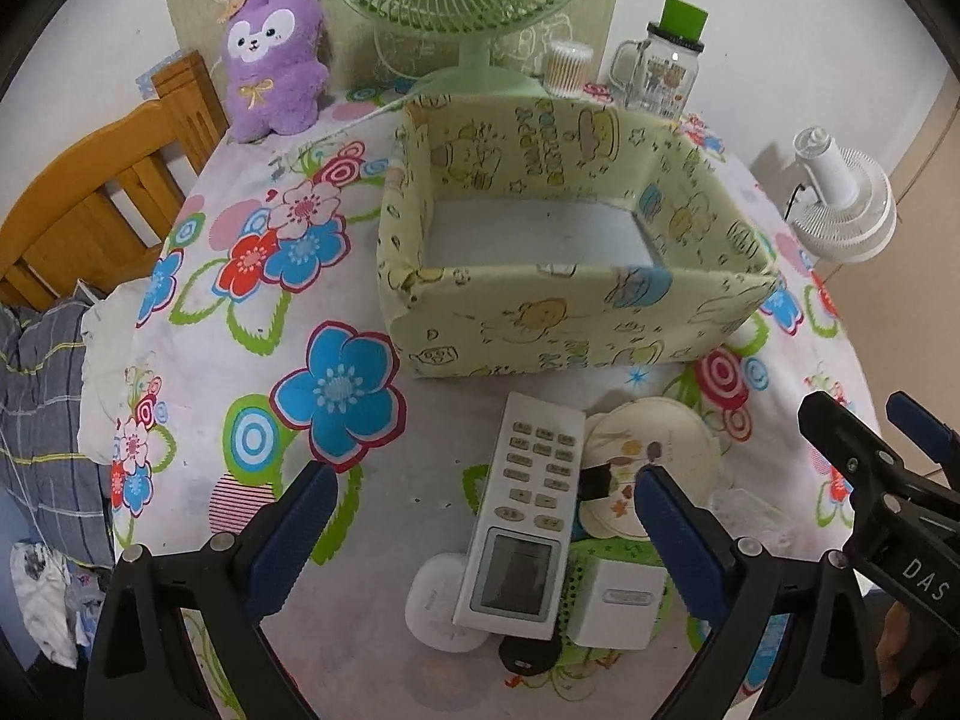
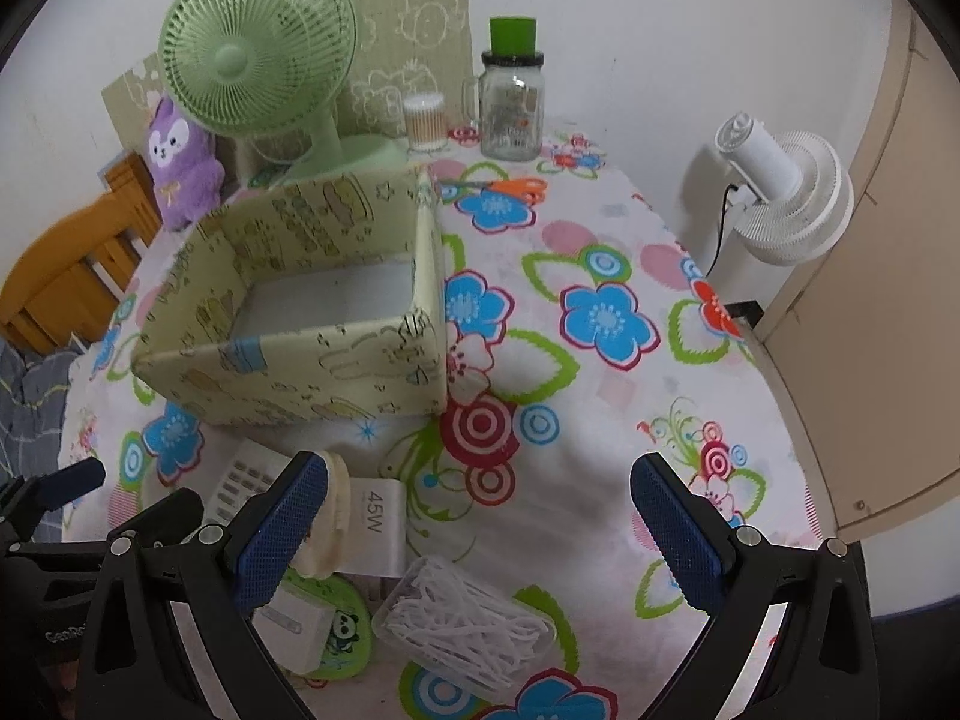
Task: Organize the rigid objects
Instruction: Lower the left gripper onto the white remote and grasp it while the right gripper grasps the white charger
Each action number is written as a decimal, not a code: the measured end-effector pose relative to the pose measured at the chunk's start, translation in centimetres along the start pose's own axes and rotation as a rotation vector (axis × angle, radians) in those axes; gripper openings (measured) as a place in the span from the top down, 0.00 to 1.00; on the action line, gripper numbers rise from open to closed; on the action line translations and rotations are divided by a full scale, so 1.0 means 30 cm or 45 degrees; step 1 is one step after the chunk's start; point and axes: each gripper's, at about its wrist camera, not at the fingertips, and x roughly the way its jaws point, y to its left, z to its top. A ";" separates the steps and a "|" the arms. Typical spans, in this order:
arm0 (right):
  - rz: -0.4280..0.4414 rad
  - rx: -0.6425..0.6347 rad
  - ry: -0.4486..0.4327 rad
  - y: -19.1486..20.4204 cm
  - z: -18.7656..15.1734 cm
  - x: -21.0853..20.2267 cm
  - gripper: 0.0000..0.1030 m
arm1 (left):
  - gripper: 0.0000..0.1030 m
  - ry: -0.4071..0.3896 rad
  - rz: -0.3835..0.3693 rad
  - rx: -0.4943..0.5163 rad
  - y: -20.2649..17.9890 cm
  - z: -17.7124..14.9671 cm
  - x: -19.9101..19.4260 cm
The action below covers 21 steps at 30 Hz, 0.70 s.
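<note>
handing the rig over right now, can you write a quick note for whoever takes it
Left gripper: open, empty, over the remote.
Right gripper: open, empty, over bare tablecloth.
The box is empty; nothing is sorted yet.
In front of it lie the remote, a round coaster, white charger, 45W box and a clear case of white picks.
All still need boxing.

Both tools hover side by side at the near edge of the scene, the left hand-held gripper (image 1: pixel 480 516) with its blue-padded fingers (image 1: pixel 288 540) spread wide and empty, the right hand-held gripper (image 2: pixel 480 516) likewise spread and empty.
</note>
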 end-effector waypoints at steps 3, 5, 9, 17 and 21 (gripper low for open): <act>-0.009 -0.001 0.023 0.003 -0.014 0.033 0.00 | 0.03 0.024 0.007 0.015 -0.002 -0.009 0.037; -0.011 0.004 0.043 0.002 -0.021 0.054 0.00 | 0.04 0.041 0.010 0.028 -0.009 -0.018 0.060; -0.012 -0.003 0.067 0.007 -0.034 0.089 0.00 | 0.05 0.049 0.038 0.071 -0.022 -0.033 0.091; 0.009 -0.039 0.106 0.035 -0.047 0.142 0.00 | 0.11 0.114 0.062 0.082 -0.025 -0.044 0.159; 0.003 -0.011 0.127 0.025 -0.048 0.161 0.00 | 0.14 0.143 0.060 0.078 -0.022 -0.053 0.185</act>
